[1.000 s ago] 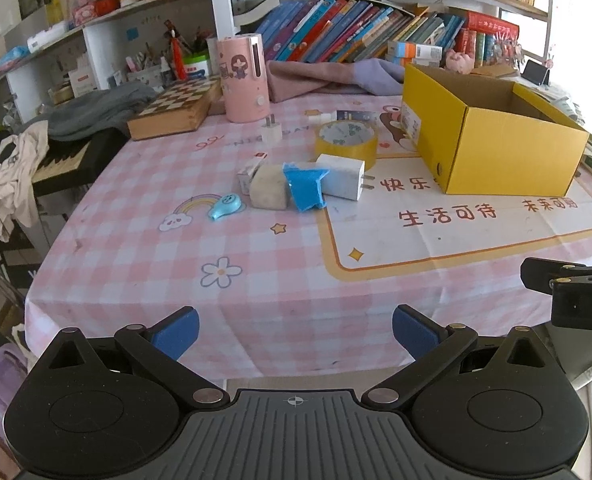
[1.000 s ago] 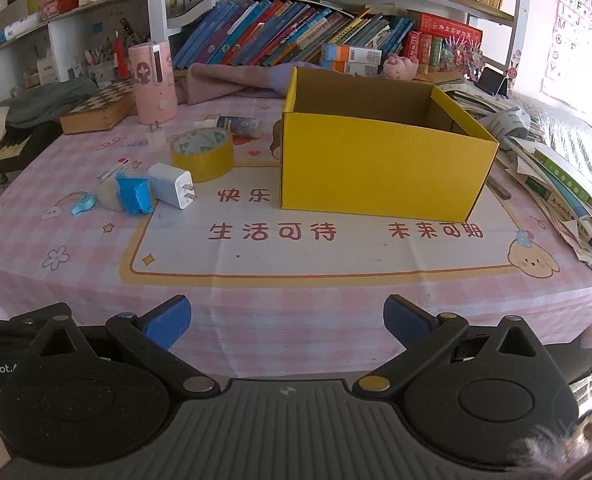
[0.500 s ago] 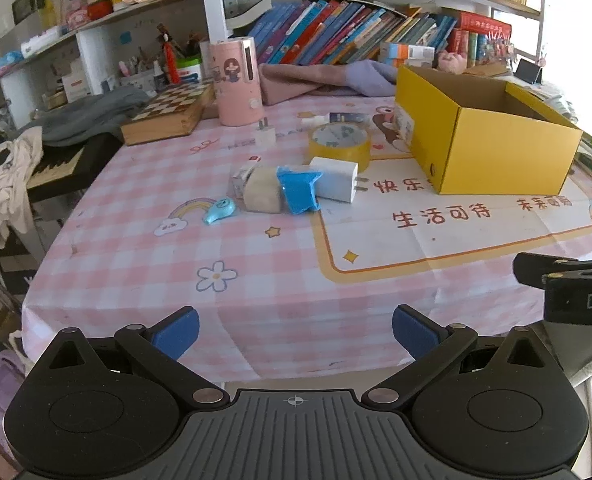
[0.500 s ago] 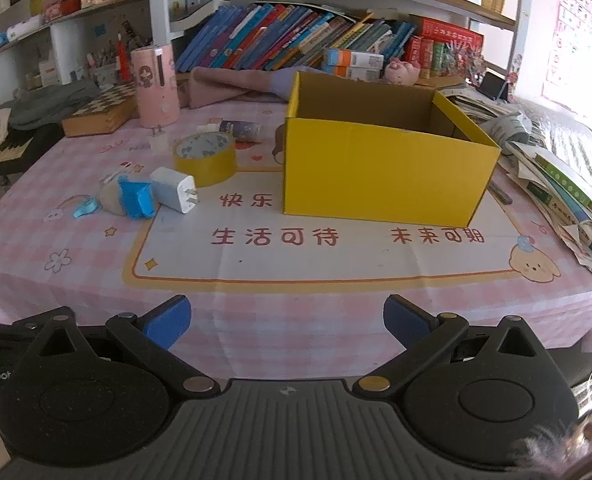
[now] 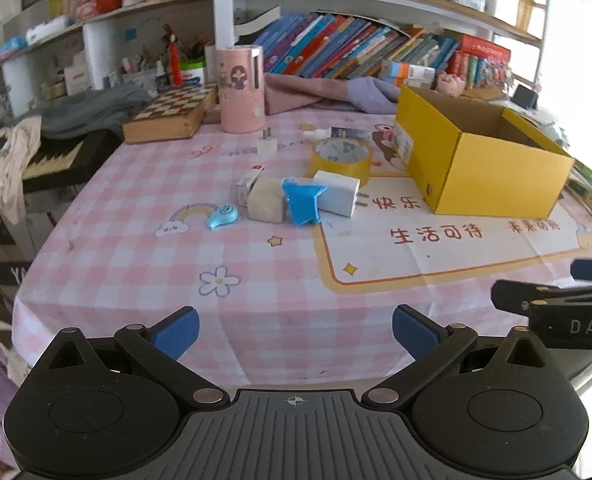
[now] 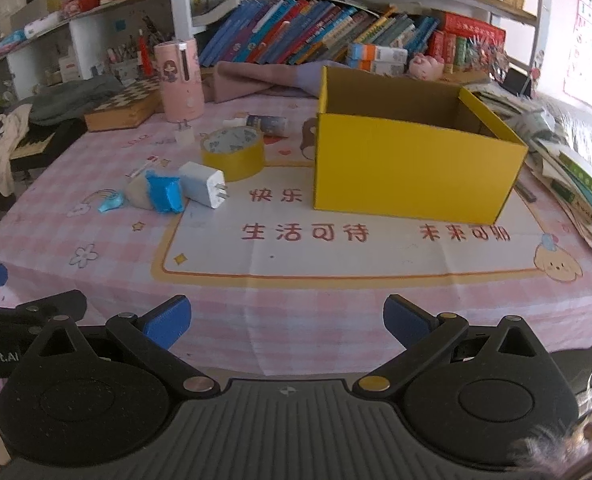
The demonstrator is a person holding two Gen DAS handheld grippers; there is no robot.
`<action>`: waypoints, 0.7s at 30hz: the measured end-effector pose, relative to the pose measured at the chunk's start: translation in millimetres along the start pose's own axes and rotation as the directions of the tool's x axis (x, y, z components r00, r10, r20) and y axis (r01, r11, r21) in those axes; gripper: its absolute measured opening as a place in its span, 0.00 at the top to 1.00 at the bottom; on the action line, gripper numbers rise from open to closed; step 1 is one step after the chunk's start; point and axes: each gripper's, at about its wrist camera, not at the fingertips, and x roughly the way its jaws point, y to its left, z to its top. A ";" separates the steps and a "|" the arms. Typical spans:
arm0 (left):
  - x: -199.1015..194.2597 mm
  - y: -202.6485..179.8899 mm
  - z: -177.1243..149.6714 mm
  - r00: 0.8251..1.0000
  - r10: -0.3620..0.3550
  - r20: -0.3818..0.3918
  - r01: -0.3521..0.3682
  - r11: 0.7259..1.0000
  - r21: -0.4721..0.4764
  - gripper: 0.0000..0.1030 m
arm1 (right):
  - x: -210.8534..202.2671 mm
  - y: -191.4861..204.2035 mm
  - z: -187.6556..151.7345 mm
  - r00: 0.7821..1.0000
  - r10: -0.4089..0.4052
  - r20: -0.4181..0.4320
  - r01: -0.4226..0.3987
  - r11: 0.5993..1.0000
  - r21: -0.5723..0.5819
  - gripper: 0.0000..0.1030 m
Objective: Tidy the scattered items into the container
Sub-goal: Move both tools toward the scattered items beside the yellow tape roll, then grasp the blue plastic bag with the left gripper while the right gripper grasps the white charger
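Note:
An open yellow cardboard box (image 5: 484, 164) (image 6: 412, 172) stands on the pink checked tablecloth. To its left lie a yellow tape roll (image 5: 340, 160) (image 6: 232, 153), a white charger (image 5: 338, 193) (image 6: 201, 184), a blue crumpled piece (image 5: 302, 200) (image 6: 163, 193), a beige block (image 5: 265, 200), a small white box (image 5: 245, 186), a light-blue small toy (image 5: 221, 216) (image 6: 111, 202), a small white plug (image 5: 266, 143) and a small tube (image 6: 265, 122). My left gripper (image 5: 295, 334) and right gripper (image 6: 287, 322) are open and empty, at the table's near edge.
A pink cylinder (image 5: 240, 90), a chessboard box (image 5: 167, 114), folded cloth (image 5: 328, 94) and a bookshelf stand at the back. Stacked books and papers (image 6: 576, 168) lie right of the box. A keyboard (image 5: 51, 160) sits off the table's left side.
Both grippers have drawn back and risen slightly, so the table items sit a little farther and lower in view. Nothing on the table has moved.

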 end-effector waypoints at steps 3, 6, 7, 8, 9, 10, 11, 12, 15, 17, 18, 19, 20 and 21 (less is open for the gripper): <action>-2.6 0.0 0.0 1.000 0.018 0.006 -0.018 0.999 0.031 0.00 | -3.6 7.1 1.8 1.000 0.005 0.024 -0.005 1.000 -0.023 0.00; -6.1 5.6 -0.1 1.000 0.016 0.016 -0.017 1.000 0.027 0.00 | -5.4 11.7 3.7 0.999 0.015 0.034 -0.014 1.000 -0.027 0.00; -7.3 8.4 -0.3 1.000 0.013 0.019 -0.013 1.000 0.019 0.00 | -5.6 13.1 4.4 0.999 0.017 0.035 -0.016 0.999 -0.029 0.00; -8.1 10.8 -0.8 1.000 0.012 0.019 -0.013 1.000 0.012 0.00 | -5.6 14.6 4.9 0.999 0.019 0.034 -0.018 0.999 -0.031 0.00; -8.4 13.1 -1.4 1.000 0.015 0.016 -0.015 1.000 0.008 0.00 | -5.4 16.5 5.8 0.999 0.023 0.034 -0.021 0.999 -0.034 0.00; -8.3 15.1 -1.8 1.000 0.018 0.012 -0.018 1.000 0.003 0.00 | -5.2 18.4 6.7 0.999 0.027 0.034 -0.025 0.999 -0.037 0.00; -8.1 17.4 -2.3 1.000 0.020 0.007 -0.020 1.000 -0.002 0.00 | -4.8 20.3 7.6 0.999 0.031 0.033 -0.029 0.999 -0.042 0.00; -8.1 20.0 -2.7 1.000 0.022 0.004 -0.022 1.000 -0.009 0.00 | -4.3 22.5 8.5 0.999 0.036 0.033 -0.035 0.998 -0.048 0.00; -8.1 26.8 -3.7 0.999 0.035 -0.001 -0.035 0.999 -0.033 0.00 | -2.2 29.7 10.4 0.998 0.052 0.029 -0.050 0.996 -0.070 0.00; -7.7 31.1 -4.1 0.999 0.041 -0.005 -0.041 0.998 -0.051 0.00 | 0.0 33.4 11.6 0.998 0.064 0.027 -0.062 0.995 -0.080 0.00; -7.2 33.0 -4.4 0.999 0.043 -0.006 -0.043 0.997 -0.060 0.00 | 1.4 34.7 12.4 0.997 0.071 0.024 -0.069 0.994 -0.083 0.00; -7.0 34.5 -4.7 0.999 0.045 -0.007 -0.045 0.997 -0.066 0.00 | 2.9 35.7 13.2 0.997 0.075 0.022 -0.073 0.994 -0.084 0.00; -6.6 35.4 -4.9 0.999 0.048 -0.006 -0.049 0.996 -0.069 0.00 | 4.5 36.6 14.3 0.997 0.075 0.021 -0.073 0.994 -0.086 0.00; -6.1 36.7 -4.3 0.999 0.054 -0.004 -0.054 0.996 -0.073 0.00 | 6.3 37.4 15.4 0.997 0.075 0.019 -0.073 0.993 -0.088 0.00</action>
